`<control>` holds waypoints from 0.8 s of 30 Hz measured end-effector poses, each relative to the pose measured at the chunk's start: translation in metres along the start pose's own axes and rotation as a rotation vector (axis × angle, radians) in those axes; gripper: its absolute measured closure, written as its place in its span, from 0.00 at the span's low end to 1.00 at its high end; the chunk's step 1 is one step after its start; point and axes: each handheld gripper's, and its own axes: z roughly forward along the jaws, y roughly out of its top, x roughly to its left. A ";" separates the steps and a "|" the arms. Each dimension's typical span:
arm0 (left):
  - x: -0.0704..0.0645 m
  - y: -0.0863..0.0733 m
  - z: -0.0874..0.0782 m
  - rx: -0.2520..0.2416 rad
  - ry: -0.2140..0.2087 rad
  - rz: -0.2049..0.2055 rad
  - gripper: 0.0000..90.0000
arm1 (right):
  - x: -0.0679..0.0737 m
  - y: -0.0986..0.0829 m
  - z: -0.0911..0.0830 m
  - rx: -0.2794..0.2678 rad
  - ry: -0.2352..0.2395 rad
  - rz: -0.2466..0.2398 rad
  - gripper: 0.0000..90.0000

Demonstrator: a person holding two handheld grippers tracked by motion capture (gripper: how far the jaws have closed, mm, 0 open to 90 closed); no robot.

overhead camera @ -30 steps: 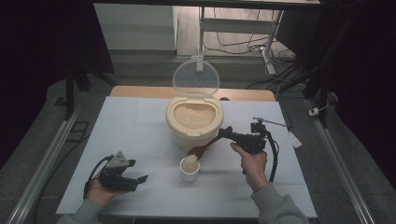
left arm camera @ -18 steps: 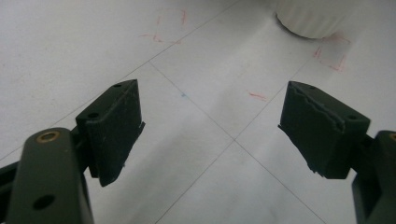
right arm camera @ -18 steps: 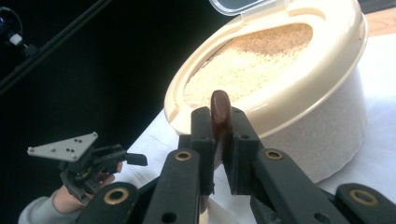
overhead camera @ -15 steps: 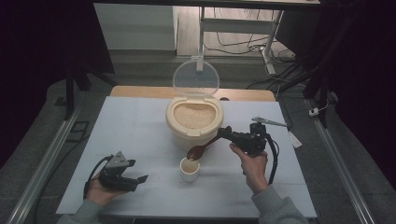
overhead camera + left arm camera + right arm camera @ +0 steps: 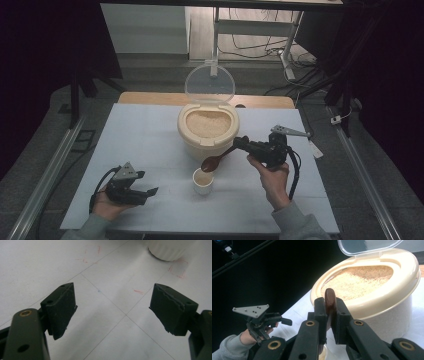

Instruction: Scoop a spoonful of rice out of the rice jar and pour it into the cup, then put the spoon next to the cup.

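Here the right gripper [image 5: 243,144] clamps the brown spoon [image 5: 216,161], seemingly above the cup [image 5: 203,181]; the left gripper [image 5: 113,310] gapes wide.

We see the rice container [image 5: 208,131] mid-table [image 5: 150,130], the cup [image 5: 203,181] just before it, the spoon [image 5: 218,159] above the cup, grippers flanking left [image 5: 150,191] and right [image 5: 240,142].
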 end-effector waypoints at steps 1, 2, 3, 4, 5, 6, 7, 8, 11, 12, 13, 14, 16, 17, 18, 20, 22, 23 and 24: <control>0.000 0.000 0.000 0.000 0.000 0.000 0.23 | 0.000 0.000 0.000 0.000 0.000 0.000 0.92; 0.000 0.000 0.000 0.000 0.000 0.001 0.23 | 0.000 0.000 -0.001 -0.003 0.002 0.001 0.92; 0.000 0.000 0.000 0.001 0.000 0.000 0.23 | 0.000 0.001 -0.003 -0.005 0.007 0.003 0.92; 0.000 0.000 0.000 0.000 -0.001 0.000 0.23 | -0.001 0.001 -0.005 -0.004 0.011 0.001 0.92; 0.000 0.000 0.000 0.000 -0.001 0.001 0.23 | -0.001 0.001 -0.005 -0.004 0.011 0.001 0.92; 0.000 0.000 0.000 0.000 0.000 0.001 0.23 | -0.001 0.002 -0.007 -0.008 0.013 0.002 0.92; 0.000 0.000 0.000 -0.001 0.000 0.000 0.23 | -0.002 0.003 -0.009 -0.012 0.016 0.004 0.92; 0.000 0.000 0.000 -0.002 0.000 -0.002 0.23 | -0.002 0.003 -0.012 -0.014 0.015 0.004 0.92; 0.000 0.000 0.000 -0.002 0.001 -0.003 0.23 | -0.005 0.006 -0.020 -0.022 0.014 0.006 0.92; 0.000 0.000 0.000 -0.002 0.001 -0.004 0.23 | -0.006 0.008 -0.026 -0.024 0.015 0.007 0.92; 0.000 0.000 0.000 -0.001 0.001 -0.003 0.23 | -0.006 0.008 -0.026 -0.024 0.015 0.007 0.92; 0.000 0.000 0.000 -0.001 0.001 -0.003 0.23 | -0.007 0.009 -0.029 -0.025 0.013 0.005 0.92; 0.000 0.000 0.000 0.001 0.002 -0.003 0.23 | -0.009 0.011 -0.034 -0.028 0.010 0.003 0.92; 0.000 0.000 0.000 0.000 0.003 -0.002 0.23 | -0.009 0.012 -0.037 -0.027 0.008 0.003 0.92; 0.000 0.000 0.000 0.000 0.002 -0.001 0.23 | -0.010 0.012 -0.039 -0.025 0.008 0.001 0.92; 0.000 0.000 0.000 -0.001 0.003 -0.001 0.23 | -0.011 0.014 -0.044 -0.012 0.009 0.000 0.92; -0.001 0.000 0.000 -0.001 0.002 -0.001 0.23 | -0.011 0.015 -0.046 0.003 0.008 -0.002 0.92; -0.001 0.000 0.000 0.000 0.002 -0.001 0.23 | -0.011 0.015 -0.047 0.014 0.012 -0.002 0.92; -0.001 0.000 0.000 0.000 0.002 0.000 0.23 | -0.012 0.015 -0.047 0.031 0.015 -0.002 0.92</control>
